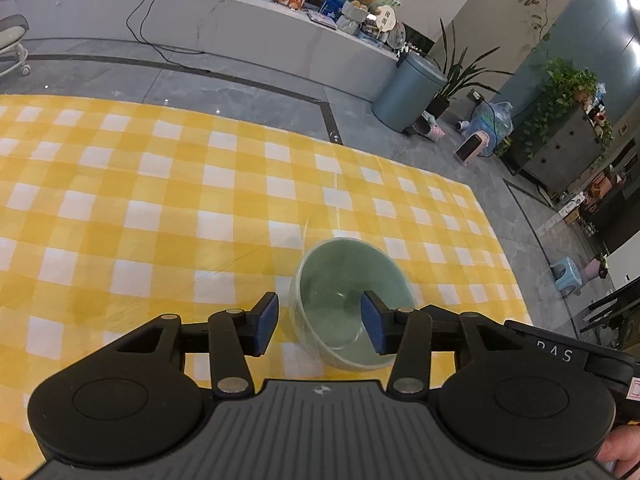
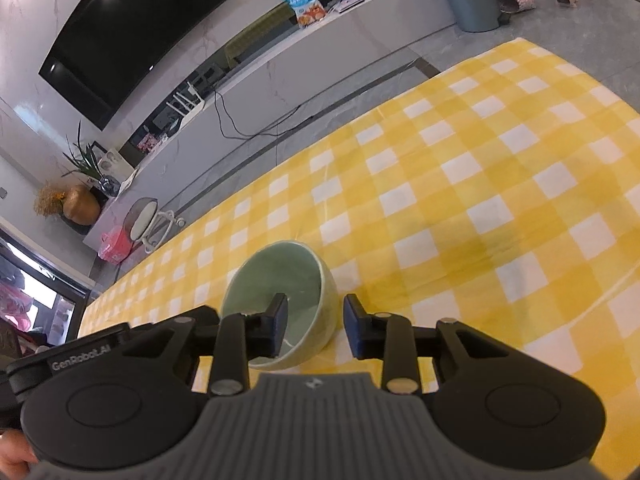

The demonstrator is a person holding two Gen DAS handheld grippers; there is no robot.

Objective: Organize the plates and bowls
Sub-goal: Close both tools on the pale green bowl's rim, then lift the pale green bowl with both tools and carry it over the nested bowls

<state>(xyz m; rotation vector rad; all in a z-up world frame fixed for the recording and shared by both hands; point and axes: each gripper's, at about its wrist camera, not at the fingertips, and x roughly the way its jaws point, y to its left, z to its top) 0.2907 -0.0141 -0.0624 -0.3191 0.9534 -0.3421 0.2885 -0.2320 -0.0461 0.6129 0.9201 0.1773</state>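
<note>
Two green bowls are sitting on the checked worktop [image 1: 160, 200], and each hand-held gripper is straddling one rim. The left hand-held gripper [image 1: 320, 320] is standing spread around the wall of its bowl [image 1: 340, 280], one pad inside and one outside, neither pressing. The right hand-held gripper [image 2: 316, 322] is bracketing the other bowl [image 2: 280, 276] the same way, with gaps showing at both pads. Both are angling steeply downward. This looks like the grasping step; next, each needs to close on its rim before lifting and stacking.
</note>
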